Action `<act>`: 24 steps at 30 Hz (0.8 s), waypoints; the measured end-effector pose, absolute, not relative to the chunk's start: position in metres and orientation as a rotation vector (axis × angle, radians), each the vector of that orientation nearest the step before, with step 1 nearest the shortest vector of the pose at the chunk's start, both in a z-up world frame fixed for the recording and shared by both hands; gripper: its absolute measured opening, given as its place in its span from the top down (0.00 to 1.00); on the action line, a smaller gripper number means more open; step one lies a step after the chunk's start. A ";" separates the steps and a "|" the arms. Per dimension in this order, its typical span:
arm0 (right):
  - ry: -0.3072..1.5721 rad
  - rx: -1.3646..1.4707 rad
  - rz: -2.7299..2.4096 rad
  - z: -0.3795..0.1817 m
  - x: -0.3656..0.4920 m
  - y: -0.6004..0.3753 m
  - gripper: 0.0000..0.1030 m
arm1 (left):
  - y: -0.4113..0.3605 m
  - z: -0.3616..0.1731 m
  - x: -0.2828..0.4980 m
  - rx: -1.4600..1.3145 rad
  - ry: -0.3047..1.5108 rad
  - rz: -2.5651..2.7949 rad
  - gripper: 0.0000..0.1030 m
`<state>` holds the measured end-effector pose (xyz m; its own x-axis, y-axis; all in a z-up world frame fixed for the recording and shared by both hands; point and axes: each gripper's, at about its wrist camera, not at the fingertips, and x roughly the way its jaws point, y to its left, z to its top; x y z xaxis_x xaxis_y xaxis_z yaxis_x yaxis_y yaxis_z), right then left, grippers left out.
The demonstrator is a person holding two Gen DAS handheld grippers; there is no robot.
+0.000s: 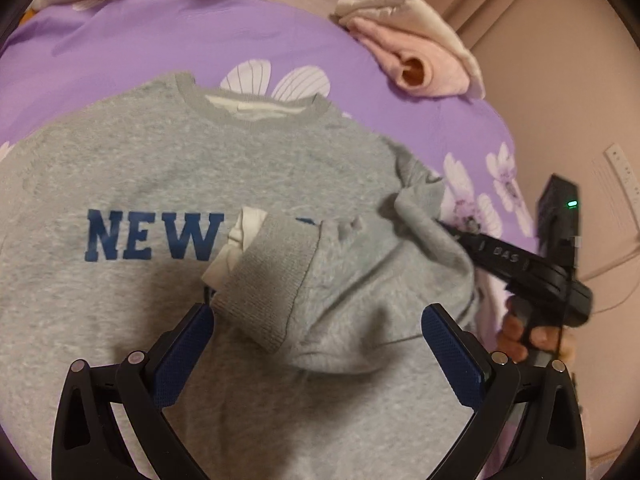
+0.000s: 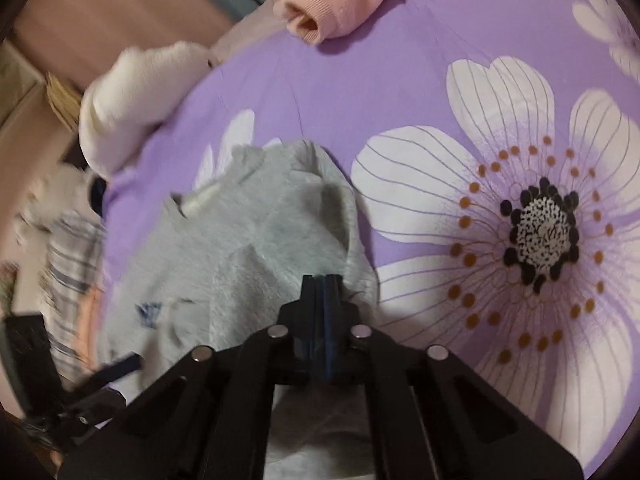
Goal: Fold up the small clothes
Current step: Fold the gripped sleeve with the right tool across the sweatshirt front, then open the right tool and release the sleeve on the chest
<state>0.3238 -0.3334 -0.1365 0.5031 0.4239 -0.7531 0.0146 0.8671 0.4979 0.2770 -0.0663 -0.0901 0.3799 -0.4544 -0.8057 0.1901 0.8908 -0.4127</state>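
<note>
Blue-padded fingers (image 1: 452, 356) of the left gripper (image 1: 316, 360) hang wide apart and empty right over the grey sweatshirt (image 1: 168, 176), nothing between them but air. And the sweatshirt is the landmark here: it lies face up on the purple flowered bedsheet (image 1: 120, 40), its blue lettering readable, neckline pointing away from the left wrist camera. One sleeve is already across the chest, its ribbed cuff (image 1: 260, 276) with a white lining peeking out, lying over the end of the lettering, just ahead of the open left fingers. Over at the sweatshirt's edge beside the big white flower, the right gripper (image 2: 322, 284) has its fingers pressed flat together; from its own camera the tips sit on a raised ridge of grey fabric, so it looks like a pinch on the sweatshirt, though how much cloth is truly caught I cannot tell. A person's hand (image 1: 524, 332) wraps that gripper's handle. Beyond the sweatshirt's collar, a pink garment (image 1: 420, 64) sits bundled near the bed's edge, possibly done already, and a white fluffy bundle (image 2: 132, 96) rests off past it. So the score, by my reading: one sleeve in, the body still spread wide, the other sleeve and the body folds all left to do. Early going on this piece.
</note>
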 end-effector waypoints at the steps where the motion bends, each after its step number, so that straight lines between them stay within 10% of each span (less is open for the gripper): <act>1: 1.017 0.459 0.252 -0.136 0.323 -0.330 1.00 | -0.068 -0.094 0.278 -0.263 1.120 -0.409 0.00; 7: 0.914 0.421 0.197 -0.115 0.321 -0.338 0.88 | -0.073 -0.107 0.280 -0.223 1.147 -0.381 0.00; 9: 0.888 0.449 0.198 -0.107 0.322 -0.339 0.49 | -0.072 -0.109 0.279 -0.223 1.149 -0.378 0.00; 11: 0.870 0.450 0.182 -0.103 0.327 -0.338 0.40 | -0.073 -0.109 0.279 -0.220 1.147 -0.378 0.00; 16: 0.911 0.521 0.200 -0.120 0.343 -0.327 0.48 | -0.074 -0.108 0.281 -0.216 1.144 -0.380 0.00; 20: 0.928 0.466 0.200 -0.130 0.344 -0.311 0.92 | -0.075 -0.109 0.282 -0.203 1.139 -0.370 0.00; 24: 0.891 0.409 0.194 -0.120 0.340 -0.307 0.93 | -0.078 -0.104 0.283 -0.182 1.108 -0.351 0.00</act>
<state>0.3398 -0.3069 -0.1204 0.6181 0.3304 -0.7133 0.0043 0.9059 0.4234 0.2834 -0.0778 -0.1043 0.3990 -0.3652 -0.8411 0.1860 0.9304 -0.3158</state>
